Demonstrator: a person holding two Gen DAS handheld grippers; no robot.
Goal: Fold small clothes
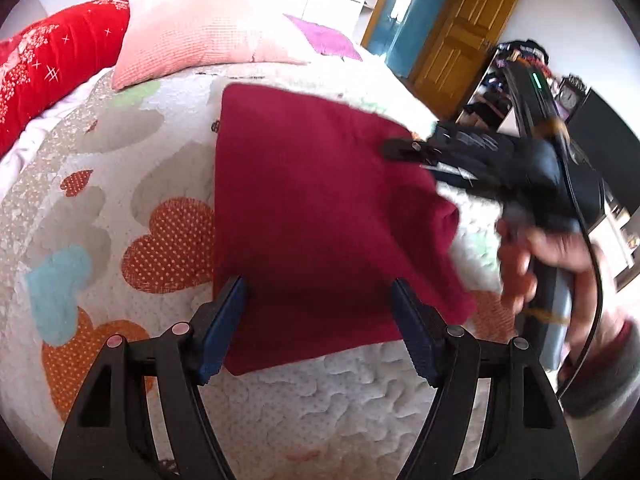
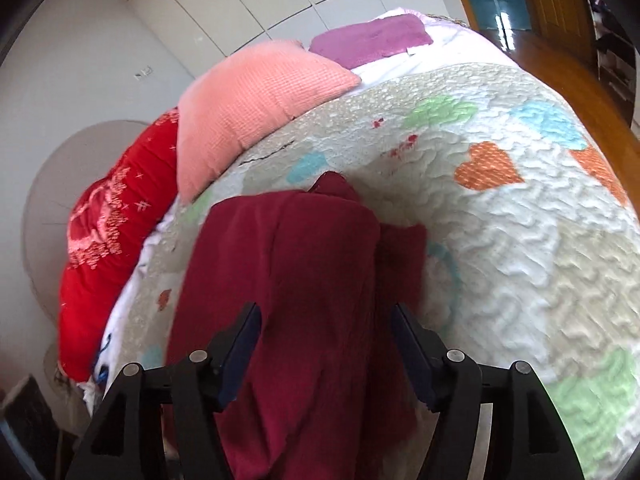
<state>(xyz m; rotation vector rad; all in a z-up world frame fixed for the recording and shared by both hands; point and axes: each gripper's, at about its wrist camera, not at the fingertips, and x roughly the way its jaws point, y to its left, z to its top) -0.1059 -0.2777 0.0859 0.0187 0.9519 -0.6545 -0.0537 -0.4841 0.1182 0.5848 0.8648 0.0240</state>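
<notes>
**Dark red garment on the heart-print quilt, both grippers spread wide**

Left wrist view: nearest the lens, the left gripper (image 1: 318,300) stands with its jaws wide apart, its blue pads either side of the near edge of the dark red garment (image 1: 316,216) and gripping nothing. The garment lies flat on the quilt (image 1: 120,184), folded into a rough rectangle whose long axis runs away from the camera toward the pink pillow (image 1: 208,40). The right gripper (image 1: 404,150) comes in from the right, blurred, its tip at the garment's far right corner; whether it pinches the cloth cannot be told here. No lettering can be read.

Right wrist view: nearest the lens, the right gripper (image 2: 324,328) is spread wide, the garment (image 2: 304,288) passing between its fingers without being clamped. The cloth is bunched and ridged, its long axis running from the camera toward the pink pillow (image 2: 256,112), with the red blanket (image 2: 112,248) to the left. No writing is legible
</notes>
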